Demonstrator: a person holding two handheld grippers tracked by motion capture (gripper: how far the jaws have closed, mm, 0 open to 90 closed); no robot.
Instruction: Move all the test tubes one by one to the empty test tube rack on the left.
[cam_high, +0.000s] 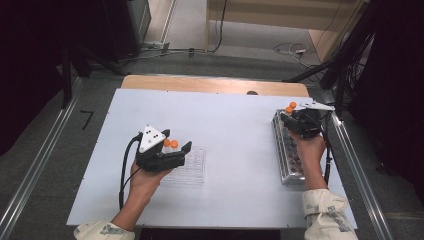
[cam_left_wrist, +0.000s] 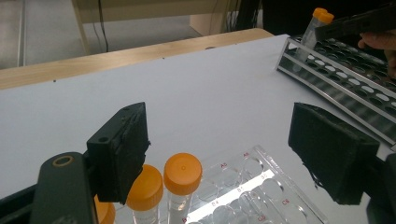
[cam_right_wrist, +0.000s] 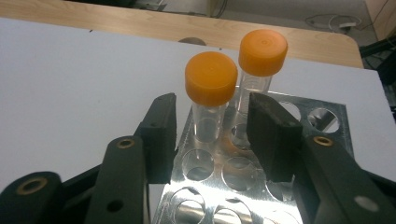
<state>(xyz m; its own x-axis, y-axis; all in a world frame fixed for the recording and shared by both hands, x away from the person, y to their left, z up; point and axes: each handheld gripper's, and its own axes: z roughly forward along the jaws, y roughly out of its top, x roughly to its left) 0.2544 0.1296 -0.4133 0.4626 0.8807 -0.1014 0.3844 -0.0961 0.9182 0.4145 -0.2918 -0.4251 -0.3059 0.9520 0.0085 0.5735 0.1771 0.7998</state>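
Two clear tubes with orange caps stand at the far end of a metal rack (cam_high: 291, 162) on the right. My right gripper (cam_high: 292, 116) reaches over that end. In the right gripper view the nearer tube (cam_right_wrist: 211, 79) stands between the jaws of my right gripper (cam_right_wrist: 212, 126), with a gap on each side; the farther tube (cam_right_wrist: 263, 51) is behind it. My left gripper (cam_high: 175, 140) hovers open over a clear well plate (cam_high: 194, 169). In the left gripper view, orange-capped tubes (cam_left_wrist: 182, 173) stand low beside the left jaw of my left gripper (cam_left_wrist: 224, 144).
A white sheet (cam_high: 230, 130) covers the table, with a wooden strip (cam_high: 215, 84) along its far edge. The rack (cam_left_wrist: 345, 88) has many empty holes. Floor cables and dark stands lie beyond the table.
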